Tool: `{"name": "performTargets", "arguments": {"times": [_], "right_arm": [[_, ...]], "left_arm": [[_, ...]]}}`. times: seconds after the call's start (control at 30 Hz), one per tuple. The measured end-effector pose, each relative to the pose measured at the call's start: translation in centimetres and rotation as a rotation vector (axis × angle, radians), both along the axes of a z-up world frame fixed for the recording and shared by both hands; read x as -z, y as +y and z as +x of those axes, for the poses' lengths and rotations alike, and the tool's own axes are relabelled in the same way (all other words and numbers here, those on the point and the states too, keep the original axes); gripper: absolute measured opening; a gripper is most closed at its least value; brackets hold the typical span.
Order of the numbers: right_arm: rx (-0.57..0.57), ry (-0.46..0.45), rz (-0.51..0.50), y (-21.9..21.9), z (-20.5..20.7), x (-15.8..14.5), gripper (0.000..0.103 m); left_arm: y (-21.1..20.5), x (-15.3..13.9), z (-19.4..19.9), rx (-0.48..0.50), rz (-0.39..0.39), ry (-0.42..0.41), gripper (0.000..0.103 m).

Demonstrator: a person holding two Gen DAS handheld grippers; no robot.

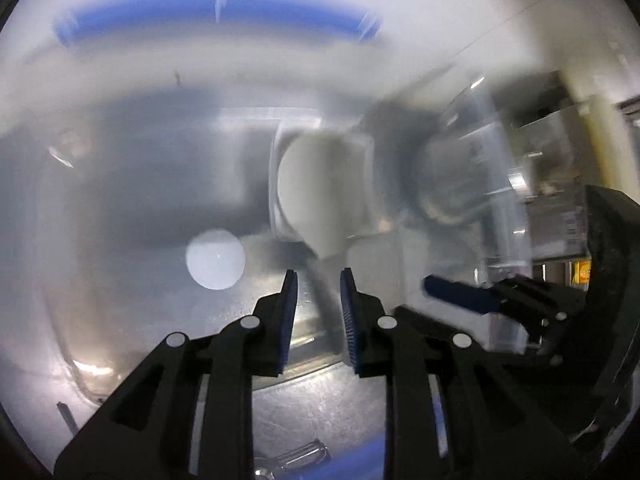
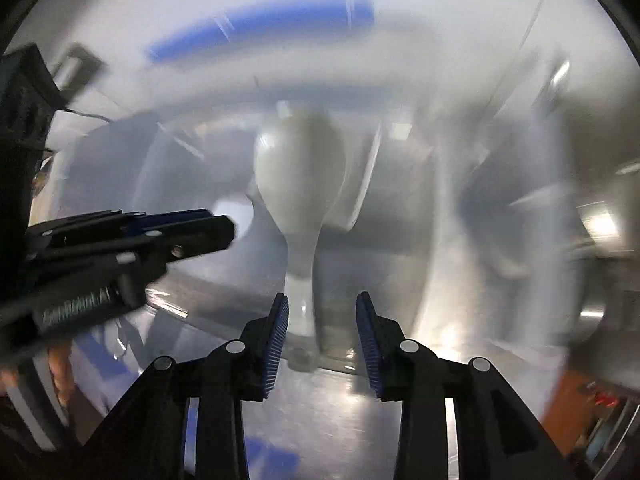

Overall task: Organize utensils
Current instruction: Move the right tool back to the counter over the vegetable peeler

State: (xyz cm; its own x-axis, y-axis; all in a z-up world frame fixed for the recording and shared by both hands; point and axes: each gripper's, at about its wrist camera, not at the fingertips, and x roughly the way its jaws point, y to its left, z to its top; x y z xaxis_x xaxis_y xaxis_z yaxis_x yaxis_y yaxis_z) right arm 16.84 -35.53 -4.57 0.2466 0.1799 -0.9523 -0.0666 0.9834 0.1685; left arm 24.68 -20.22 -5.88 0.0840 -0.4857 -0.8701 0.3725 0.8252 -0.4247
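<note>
The white spoon [image 2: 300, 188] stands just ahead of the right gripper [image 2: 322, 316] and the left gripper [image 1: 319, 296], both spread apart and holding nothing; it looks light, stiff and smooth, so its narrow handle seems the best hold.

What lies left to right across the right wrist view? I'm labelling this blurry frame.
Black left gripper → white plastic spoon standing between the right gripper's open fingers → bright glare on the metal surface.
</note>
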Motion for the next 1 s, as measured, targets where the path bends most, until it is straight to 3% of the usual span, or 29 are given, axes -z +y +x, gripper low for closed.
{"name": "performTargets", "arguments": {"times": [0.07, 0.1, 0.17, 0.2, 0.3, 0.43, 0.53, 0.6, 0.7, 0.77, 0.9, 1.0], "right_arm": [[-0.044, -0.141, 0.001, 0.5, -3.8, -4.5, 0.037], [-0.065, -0.174, 0.019, 0.6, -5.2, -5.7, 0.037], [-0.139, -0.225, 0.081, 1.5, -9.6, -7.7, 0.037], [-0.174, -0.226, 0.102, 2.1, -11.4, -7.7, 0.04], [-0.281, -0.123, 0.113, 4.9, -16.7, -3.6, 0.044], [-0.324, 0.12, 0.049, 8.0, -19.9, 6.5, 0.043], [-0.306, 0.197, 0.027, 8.6, -20.5, 10.3, 0.043], [-0.296, 0.216, 0.017, 8.7, -20.6, 11.3, 0.042], [-0.285, 0.201, -0.004, 8.8, -20.5, 11.5, 0.027], [-0.278, 0.202, 0.007, 9.2, -20.1, 11.8, 0.005], [-0.208, 0.22, 0.087, 7.7, -19.8, 12.7, 0.003], [-0.118, 0.269, 0.229, 5.3, -19.5, 13.3, 0.003]], "left_arm": [[1.7, -3.3, -2.3, -0.012, -0.04, -0.125, 0.02], [3.2, -5.6, -4.2, -0.018, -0.07, -0.214, 0.025], [5.8, -8.4, -7.2, -0.034, -0.124, -0.326, 0.049], [7.7, -9.7, -9.5, -0.049, -0.17, -0.387, 0.066], [10.5, -10.9, -14.0, -0.055, -0.213, -0.436, 0.069], [14.2, -7.5, -16.7, -0.114, -0.208, -0.327, 0.069], [15.7, -4.1, -18.4, -0.157, -0.183, -0.21, 0.069], [16.4, -2.4, -19.0, -0.178, -0.184, -0.15, 0.069], [16.2, -0.7, -19.6, -0.187, -0.196, -0.081, 0.069], [15.5, 0.6, -19.5, -0.179, -0.196, -0.054, 0.069], [13.8, 3.2, -20.5, -0.134, -0.211, 0.059, 0.069], [12.5, 5.2, -21.2, -0.104, -0.224, 0.151, 0.069]]}}
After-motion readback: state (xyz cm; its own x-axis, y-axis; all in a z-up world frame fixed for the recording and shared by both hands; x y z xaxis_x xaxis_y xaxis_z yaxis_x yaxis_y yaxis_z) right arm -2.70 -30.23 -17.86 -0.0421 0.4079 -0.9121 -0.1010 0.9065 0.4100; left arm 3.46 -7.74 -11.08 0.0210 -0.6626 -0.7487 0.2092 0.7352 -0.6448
